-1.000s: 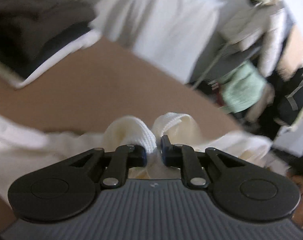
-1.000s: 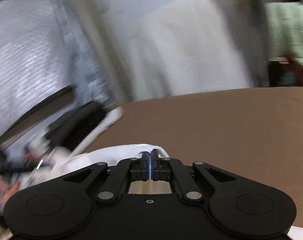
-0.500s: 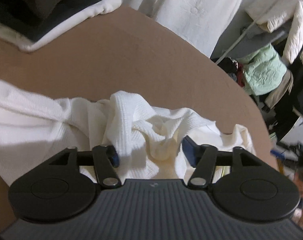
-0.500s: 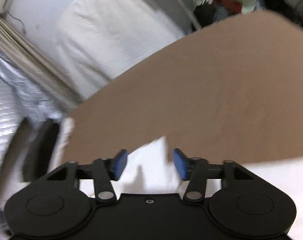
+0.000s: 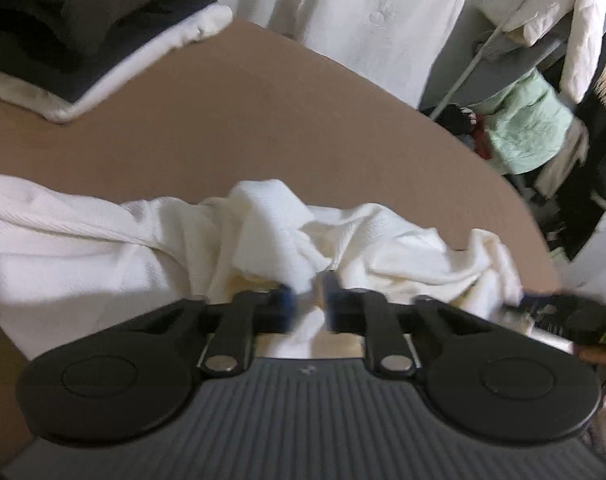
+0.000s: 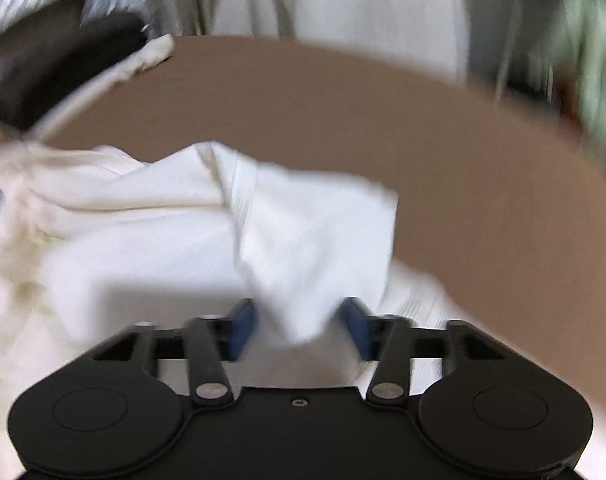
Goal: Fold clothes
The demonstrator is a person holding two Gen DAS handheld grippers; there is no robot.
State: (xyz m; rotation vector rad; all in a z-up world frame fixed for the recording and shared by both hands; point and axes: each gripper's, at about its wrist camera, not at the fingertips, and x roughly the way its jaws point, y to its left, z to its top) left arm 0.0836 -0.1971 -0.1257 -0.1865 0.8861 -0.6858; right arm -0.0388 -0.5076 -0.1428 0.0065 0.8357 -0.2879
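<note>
A white knit garment (image 5: 83,248) lies crumpled on the brown table (image 5: 263,120). My left gripper (image 5: 309,300) has its fingers close together around a bunched fold of the garment. In the right wrist view the same white garment (image 6: 163,240) lies spread out, with a sleeve (image 6: 315,248) folded toward me. My right gripper (image 6: 299,324) is open, its blue pads on either side of the sleeve end, which lies loose between them. The right gripper also shows at the right edge of the left wrist view (image 5: 559,312).
A stack of folded dark and white clothes (image 5: 83,28) sits at the table's far left corner. A white garment (image 5: 363,12) hangs behind the table. More clothes, one pale green (image 5: 531,128), hang on a rack at the right.
My left gripper opened and has now closed again on a fold of the garment. My right gripper let go of the cloth, opened, and moved over the sleeve.
</note>
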